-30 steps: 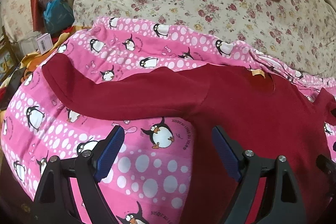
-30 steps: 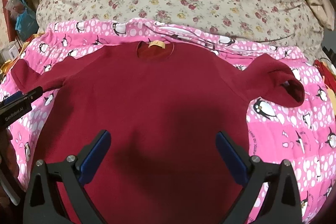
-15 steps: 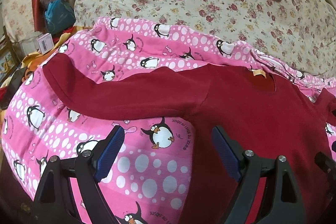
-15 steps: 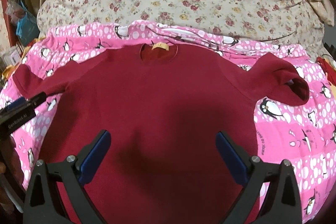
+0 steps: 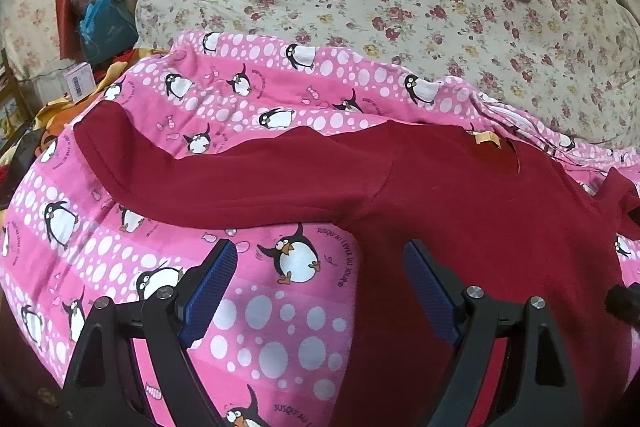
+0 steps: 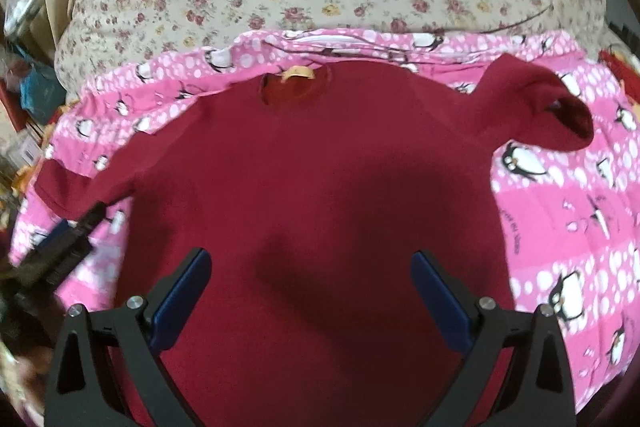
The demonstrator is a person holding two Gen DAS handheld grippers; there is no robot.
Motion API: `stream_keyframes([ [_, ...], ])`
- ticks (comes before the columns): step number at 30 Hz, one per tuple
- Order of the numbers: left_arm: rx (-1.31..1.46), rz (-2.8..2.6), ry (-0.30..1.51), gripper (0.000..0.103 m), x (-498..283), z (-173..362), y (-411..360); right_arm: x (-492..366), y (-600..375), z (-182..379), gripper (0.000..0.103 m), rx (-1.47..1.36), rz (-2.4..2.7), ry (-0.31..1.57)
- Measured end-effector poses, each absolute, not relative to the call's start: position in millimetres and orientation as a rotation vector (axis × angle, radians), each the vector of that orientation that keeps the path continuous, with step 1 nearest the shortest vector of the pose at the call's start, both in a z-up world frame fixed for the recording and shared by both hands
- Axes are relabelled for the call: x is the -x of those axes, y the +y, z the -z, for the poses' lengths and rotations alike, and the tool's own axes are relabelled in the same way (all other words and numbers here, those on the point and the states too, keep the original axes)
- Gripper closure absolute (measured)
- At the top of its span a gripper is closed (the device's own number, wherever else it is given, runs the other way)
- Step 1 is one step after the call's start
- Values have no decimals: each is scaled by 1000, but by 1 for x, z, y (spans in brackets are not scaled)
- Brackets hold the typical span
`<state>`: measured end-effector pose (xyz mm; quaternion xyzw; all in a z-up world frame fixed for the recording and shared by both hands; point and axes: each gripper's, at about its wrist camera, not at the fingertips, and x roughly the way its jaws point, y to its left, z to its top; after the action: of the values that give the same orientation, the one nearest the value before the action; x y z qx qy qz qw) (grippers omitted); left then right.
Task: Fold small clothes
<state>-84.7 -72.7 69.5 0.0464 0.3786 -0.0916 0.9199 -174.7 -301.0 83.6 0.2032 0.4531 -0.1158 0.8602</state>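
While the shirt (image 6: 320, 195) lies spread flat on the pink penguin sheet (image 5: 280, 327) covering the bed, collar toward the floral quilt (image 5: 400, 7), both grippers hover above it with nothing held. On the left gripper (image 5: 316, 267) the jaws are released and wide, poised over the sheet beside the shirt's side edge, below the left sleeve (image 5: 200, 179), which lies stretched out flat. On the right gripper (image 6: 310, 275) the jaws are likewise released, over the shirt's lower middle. The right sleeve (image 6: 540, 115) curls up near the sheet's far right corner. Folding seems not yet begun; the next move probably calls for pinching a sleeve cuff and carrying it across the body.
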Motion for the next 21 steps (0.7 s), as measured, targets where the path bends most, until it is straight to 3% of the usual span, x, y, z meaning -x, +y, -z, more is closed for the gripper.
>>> stream_keyframes([
  [7, -87, 191, 775, 35, 85, -71, -70, 157, -281, -110, 2, -435, 205, 884],
  [21, -57, 180, 795, 35, 80, -71, -65, 153, -289, -77, 2, -354, 277, 872],
])
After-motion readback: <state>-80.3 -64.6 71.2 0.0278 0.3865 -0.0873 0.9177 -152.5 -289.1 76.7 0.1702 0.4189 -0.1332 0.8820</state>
